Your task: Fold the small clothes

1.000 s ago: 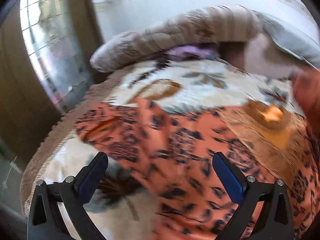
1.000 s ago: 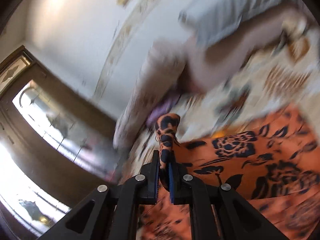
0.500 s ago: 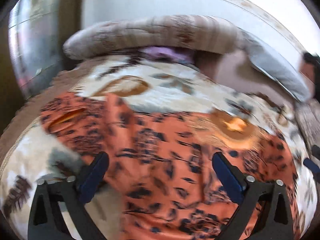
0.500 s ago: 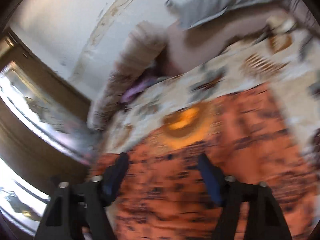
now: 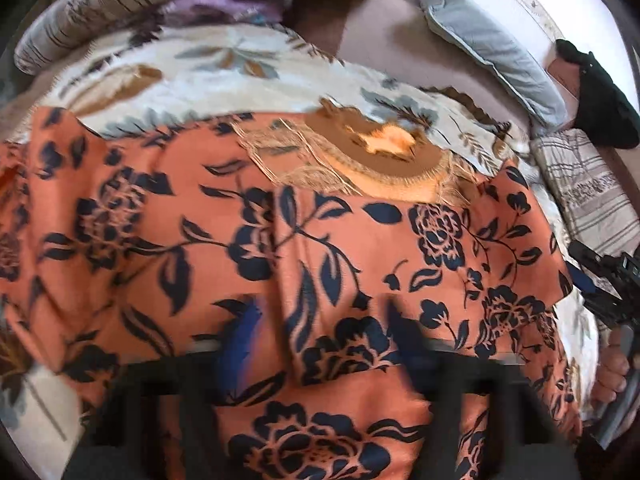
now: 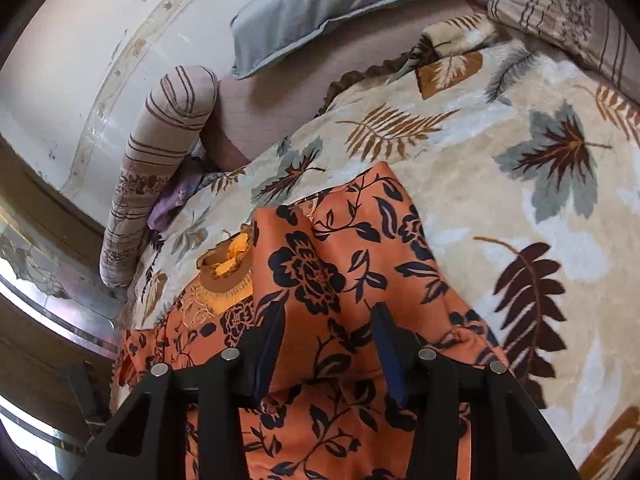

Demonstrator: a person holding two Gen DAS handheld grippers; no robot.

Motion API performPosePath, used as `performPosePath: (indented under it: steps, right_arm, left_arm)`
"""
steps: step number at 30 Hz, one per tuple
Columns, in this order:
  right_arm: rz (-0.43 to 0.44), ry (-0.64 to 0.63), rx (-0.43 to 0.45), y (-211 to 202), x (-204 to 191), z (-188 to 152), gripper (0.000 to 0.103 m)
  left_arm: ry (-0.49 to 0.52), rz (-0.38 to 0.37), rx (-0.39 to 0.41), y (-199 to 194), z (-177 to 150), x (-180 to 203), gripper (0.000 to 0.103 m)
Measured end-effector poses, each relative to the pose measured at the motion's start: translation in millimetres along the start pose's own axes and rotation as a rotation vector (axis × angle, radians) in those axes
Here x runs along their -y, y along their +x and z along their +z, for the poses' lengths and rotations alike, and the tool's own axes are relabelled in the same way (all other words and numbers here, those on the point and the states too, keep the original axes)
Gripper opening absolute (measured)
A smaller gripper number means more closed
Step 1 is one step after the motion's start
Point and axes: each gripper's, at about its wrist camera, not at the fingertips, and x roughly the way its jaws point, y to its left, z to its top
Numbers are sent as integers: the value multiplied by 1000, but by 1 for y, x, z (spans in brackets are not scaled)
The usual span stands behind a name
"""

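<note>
Hovering over orange floral garment [image 6: 320,280], both grippers empty, jaws spread

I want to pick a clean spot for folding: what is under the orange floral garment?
The orange floral garment lies on a cream leaf-print blanket, which shows all around its edges. Whatever lies beneath the garment's middle is covered, so I cannot tell.
</note>
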Motion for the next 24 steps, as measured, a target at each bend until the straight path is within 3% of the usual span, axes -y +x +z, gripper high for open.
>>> performPosePath:
  steps: [3,6,8,12,14,16,18,19,20,24]
  right_arm:
    - [-11,32,8,0,7,3,48]
    - [-35,55,21,2,13,6,48]
    - [-45,68,20,5,17,7,48]
    - [-51,81,-7,14,20,4,48]
    - [-51,56,-12,17,15,1,48]
    - [-54,23,-13,19,9,-2,48]
    - [-51,-26,-24,24,0,-6,48]
    - [-51,-45,-42,28,-3,-9,48]
    - [-59,-56,-65,33,-4,-11,48]
    - [-147,-74,-168,56,1,-19,48]
  left_arm:
    - [-3,18,10,1,1,-2,6]
    - [-50,-36,54,-12,6,-10,6]
    - [-37,-29,112,-28,10,-12,6]
    - [-19,156,213,-53,16,-30,5]
    - [-10,261,208,-51,17,-38,6]
    - [-43,295,175,-51,15,-54,7]
    - [-105,292,118,-44,17,-67,16]
    - [-121,290,114,-45,16,-70,31]
    - [-143,287,134,-51,16,-75,46]
    - [-235,360,269,-89,11,-97,65]
